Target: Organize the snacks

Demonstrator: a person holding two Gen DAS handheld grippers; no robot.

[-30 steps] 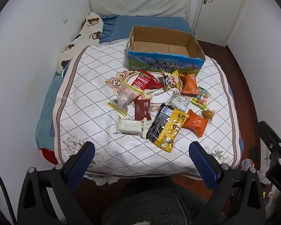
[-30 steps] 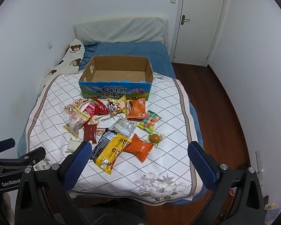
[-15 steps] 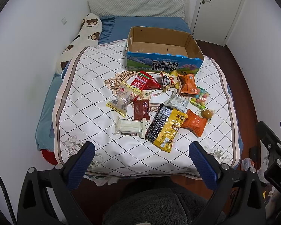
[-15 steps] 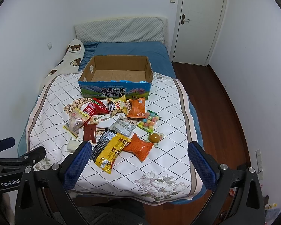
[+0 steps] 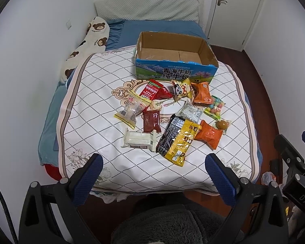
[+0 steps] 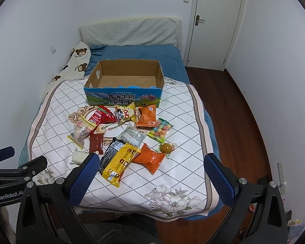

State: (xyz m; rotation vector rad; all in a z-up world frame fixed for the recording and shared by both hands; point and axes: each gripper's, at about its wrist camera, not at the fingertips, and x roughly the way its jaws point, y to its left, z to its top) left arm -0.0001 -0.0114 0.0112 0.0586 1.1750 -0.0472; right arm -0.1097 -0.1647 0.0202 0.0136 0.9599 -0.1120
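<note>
At the lower left of the left wrist view, the left gripper (image 5: 152, 174) hangs before the foot of the bed (image 5: 116, 30), its jaws spread wide and holding nothing. I judge it waits there because no snack is chosen yet.

In the middle of the frame the snacks lie in a loose heap on the quilt (image 5: 91, 111): a white packet (image 5: 139, 140) nearest the left side, then a dark red sachet (image 5: 151, 120), then a yellow and black bag (image 5: 178, 140), then an orange packet (image 5: 209, 136) toward the right. Behind them, in the upper middle, the cardboard box (image 5: 175, 68) stands open and looks empty, probably placed close so each packet travels a short way.

In the right wrist view the right gripper (image 6: 150, 172) is also wide open with nothing in it, low in the frame, near the bed's foot.
</note>
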